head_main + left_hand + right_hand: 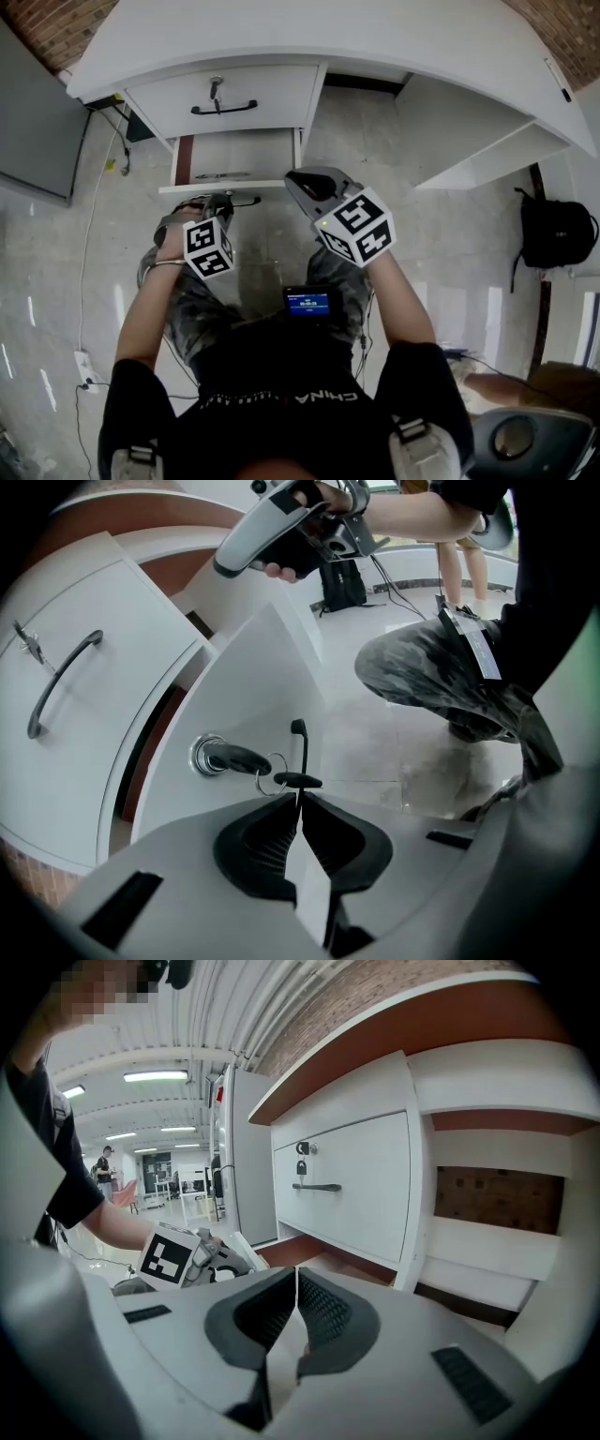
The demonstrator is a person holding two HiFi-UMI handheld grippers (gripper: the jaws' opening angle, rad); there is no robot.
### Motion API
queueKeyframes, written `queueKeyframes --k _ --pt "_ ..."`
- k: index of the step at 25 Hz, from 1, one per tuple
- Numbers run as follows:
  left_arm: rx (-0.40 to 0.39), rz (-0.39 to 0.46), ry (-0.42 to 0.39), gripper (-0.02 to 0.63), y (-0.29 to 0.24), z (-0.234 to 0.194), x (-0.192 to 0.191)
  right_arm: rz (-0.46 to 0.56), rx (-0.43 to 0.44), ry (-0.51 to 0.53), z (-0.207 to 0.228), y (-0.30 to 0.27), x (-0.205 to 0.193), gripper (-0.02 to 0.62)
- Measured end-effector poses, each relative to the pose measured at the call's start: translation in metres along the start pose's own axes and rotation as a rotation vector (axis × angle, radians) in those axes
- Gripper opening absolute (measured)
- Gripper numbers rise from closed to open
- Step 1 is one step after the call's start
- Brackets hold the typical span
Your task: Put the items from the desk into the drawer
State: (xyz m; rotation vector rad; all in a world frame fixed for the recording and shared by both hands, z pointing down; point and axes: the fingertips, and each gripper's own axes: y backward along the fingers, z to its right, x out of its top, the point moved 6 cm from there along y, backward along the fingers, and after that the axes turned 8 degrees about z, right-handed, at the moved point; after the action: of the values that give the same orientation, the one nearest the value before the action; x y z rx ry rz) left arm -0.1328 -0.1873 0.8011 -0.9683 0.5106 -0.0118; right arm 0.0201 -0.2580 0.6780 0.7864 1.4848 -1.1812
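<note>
Under the desk [328,37], your left gripper [298,803] pinches the open drawer's [202,187] handle [299,752]; your right gripper [296,1277] hangs closed and empty. Next, likely push the drawer shut.

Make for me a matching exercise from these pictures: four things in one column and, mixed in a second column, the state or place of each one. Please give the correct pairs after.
Things:
1. upper drawer
2. lower drawer
3. right claw
4. backpack

States or places:
A. pulled out
B. shut, holding nothing
C. black, on the floor at the right
D. closed, with a black handle

Right pairs: 1-D, 2-A, 3-B, 4-C.
</note>
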Motion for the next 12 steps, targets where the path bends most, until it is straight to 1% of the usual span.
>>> queueKeyframes --k 7,12 --pt "-0.008 -0.013 0.007 0.025 0.0 -0.002 0.0 -0.005 0.021 0.024 -0.011 -0.008 -0.007 0.021" --pt "-0.016 -0.018 0.02 0.025 0.0 -0.004 0.001 -0.03 0.027 0.083 -0.019 -0.019 -0.011 0.021"
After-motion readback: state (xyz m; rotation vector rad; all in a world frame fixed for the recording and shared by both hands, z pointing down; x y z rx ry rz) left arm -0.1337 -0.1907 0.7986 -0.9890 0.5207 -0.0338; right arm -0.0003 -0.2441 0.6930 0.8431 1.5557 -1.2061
